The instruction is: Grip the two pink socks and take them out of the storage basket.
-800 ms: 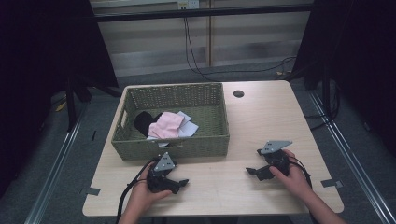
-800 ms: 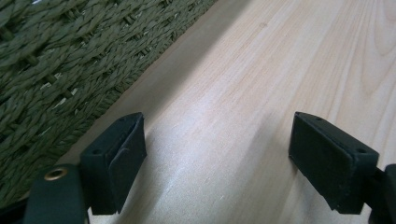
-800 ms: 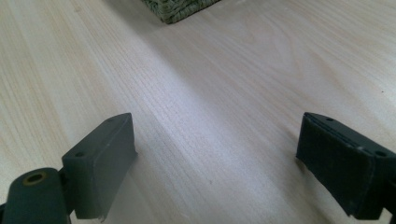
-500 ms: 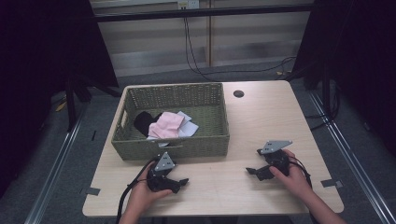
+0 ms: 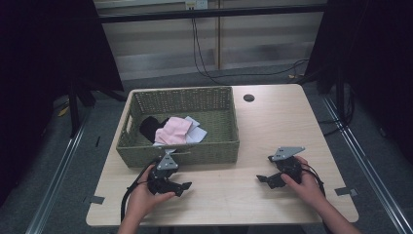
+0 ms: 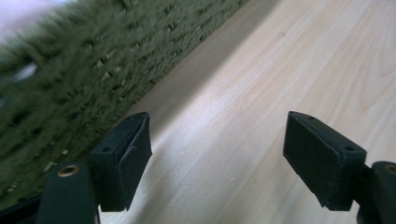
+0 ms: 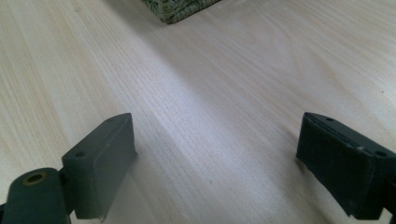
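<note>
A pale wooden table (image 5: 272, 122) stands in a dim room with dark curtains at both sides and cables hanging along the back wall. From the high view, a green woven basket (image 5: 146, 151) sits on the table's left half, holding a pink cloth (image 5: 173, 130) over something black and a few white pieces. The left gripper (image 5: 184, 187) lies low just in front of the basket's near wall, the right gripper (image 5: 260, 178) well apart on bare wood, both seemingly parked at rest. In the left gripper view, the jaws stand wide with nothing between them, the basket wall close alongside, a handy spot for reaching in. In the right gripper view, the jaws gape equally empty over plain wood, a basket corner far ahead.
</note>
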The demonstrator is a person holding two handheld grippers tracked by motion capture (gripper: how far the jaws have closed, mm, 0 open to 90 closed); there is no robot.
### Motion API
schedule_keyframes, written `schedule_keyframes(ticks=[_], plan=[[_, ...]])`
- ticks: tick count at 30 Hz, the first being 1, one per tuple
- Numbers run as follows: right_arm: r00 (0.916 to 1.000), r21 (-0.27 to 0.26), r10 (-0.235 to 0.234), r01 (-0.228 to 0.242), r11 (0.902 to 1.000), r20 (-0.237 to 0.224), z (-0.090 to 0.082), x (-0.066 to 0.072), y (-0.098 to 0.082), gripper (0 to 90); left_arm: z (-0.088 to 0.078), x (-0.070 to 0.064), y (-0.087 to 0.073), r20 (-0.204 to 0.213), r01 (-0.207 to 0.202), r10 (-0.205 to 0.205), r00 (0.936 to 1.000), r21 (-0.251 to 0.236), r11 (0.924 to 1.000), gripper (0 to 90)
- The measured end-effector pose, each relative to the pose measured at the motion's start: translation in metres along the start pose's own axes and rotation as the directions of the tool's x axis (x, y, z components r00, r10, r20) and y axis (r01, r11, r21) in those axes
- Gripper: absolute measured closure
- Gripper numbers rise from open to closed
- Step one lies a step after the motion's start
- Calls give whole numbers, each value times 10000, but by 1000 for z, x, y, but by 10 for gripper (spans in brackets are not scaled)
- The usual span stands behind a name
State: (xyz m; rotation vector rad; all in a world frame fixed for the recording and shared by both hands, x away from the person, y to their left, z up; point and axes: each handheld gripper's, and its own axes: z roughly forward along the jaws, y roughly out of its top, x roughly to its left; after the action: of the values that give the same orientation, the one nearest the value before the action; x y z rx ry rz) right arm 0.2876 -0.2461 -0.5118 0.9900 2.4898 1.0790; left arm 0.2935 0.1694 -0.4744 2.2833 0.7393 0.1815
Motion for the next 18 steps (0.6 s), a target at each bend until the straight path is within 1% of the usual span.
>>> schedule_keyframes(ticks=[3, 4, 6, 7, 8, 9, 10, 12, 13, 14, 15, 16, 17, 18], plan=[[10000, 0, 2, -2, 10000, -1, 0, 0, 0, 107, -7, 2, 9, 84, 2, -3, 10000, 106, 9999, 231], [10000, 1, 2, -2, 10000, -2, 0, 0, 0, 108, -9, 2, 11, 82, 50, -51, 10000, 191, 9998, 231], [10000, 1, 3, -3, 10000, -2, 0, 0, 0, 108, -11, 3, 13, 135, 30, -33, 9999, 221, 9998, 232], [10000, 0, -1, 1, 10000, -1, 0, 0, 0, 108, -14, 5, 18, 202, -4, -2, 9998, 301, 9995, 232], [10000, 0, -1, 1, 10000, -1, 0, 0, 0, 108, -14, 5, 18, 202, -4, -2, 9998, 301, 9995, 232], [10000, 1, 3, -3, 10000, -3, 0, 0, 0, 107, -16, 7, 21, 264, 117, -126, 9996, 351, 9993, 233], [10000, 3, 6, -6, 10000, -1, 0, 0, 0, 107, -18, 8, 22, 300, 142, -156, 9994, 435, 9990, 233], [10000, 1, 5, -5, 10000, -1, 0, 0, 0, 108, -19, 9, 24, 271, 202, -215, 9994, 483, 9986, 234], [10000, 3, 5, -5, 10000, -1, 0, 0, 0, 108, -24, 11, 27, 324, 242, -263, 9991, 640, 9977, 234], [10000, 0, 2, -2, 10000, -1, 0, 0, 0, 107, -24, 11, 27, 324, 242, -263, 9991, 640, 9977, 234], [10000, 2, 6, -6, 10000, -3, 0, 0, 0, 107, -27, 13, 31, 293, 324, -344, 9990, 678, 9972, 235], [10000, 0, 7, -7, 10000, -4, 0, 0, 0, 108, -30, 14, 34, 237, 242, -260, 9994, 699, 9973, 235], [10000, 0, 6, -6, 10000, -3, 0, 0, 0, 107, -32, 15, 36, 232, 335, -351, 9991, 696, 9970, 236], [10000, 0, 5, -5, 10000, -3, 0, 0, 0, 108, -32, 15, 36, 232, 335, -351, 9991, 696, 9970, 236]])
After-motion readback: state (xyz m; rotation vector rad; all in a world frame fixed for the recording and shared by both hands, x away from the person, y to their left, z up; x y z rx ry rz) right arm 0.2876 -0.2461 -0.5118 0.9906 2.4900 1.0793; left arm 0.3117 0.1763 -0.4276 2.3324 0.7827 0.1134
